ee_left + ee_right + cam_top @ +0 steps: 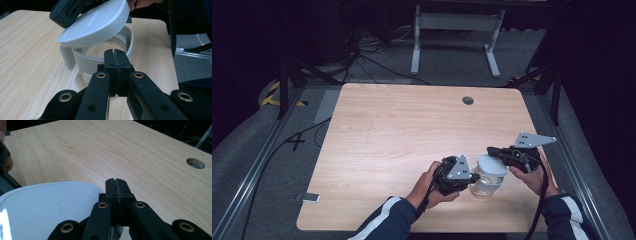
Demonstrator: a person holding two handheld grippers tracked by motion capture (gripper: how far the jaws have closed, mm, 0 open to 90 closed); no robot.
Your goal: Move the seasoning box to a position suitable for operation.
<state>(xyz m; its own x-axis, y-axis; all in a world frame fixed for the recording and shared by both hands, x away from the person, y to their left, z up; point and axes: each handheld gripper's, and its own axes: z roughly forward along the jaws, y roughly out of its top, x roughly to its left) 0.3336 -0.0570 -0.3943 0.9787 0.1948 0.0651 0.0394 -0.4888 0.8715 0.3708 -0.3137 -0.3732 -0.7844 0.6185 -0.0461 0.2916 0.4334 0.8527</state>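
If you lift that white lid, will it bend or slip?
The lid looks like moulded plastic that keeps its shape while tilted, so probably stiff and light. Its smooth, glossy top may be slippery. The clear container under it is small and might tip if pushed.

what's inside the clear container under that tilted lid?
Nothing visible inside the clear container: through its open side only bare glass and wood grain show. The tilted grey lid covers the far part of the interior, so that stays unseen.

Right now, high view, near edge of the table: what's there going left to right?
Left hand → left gripper → clear container with its grey lid tipped up → right gripper → right hand.
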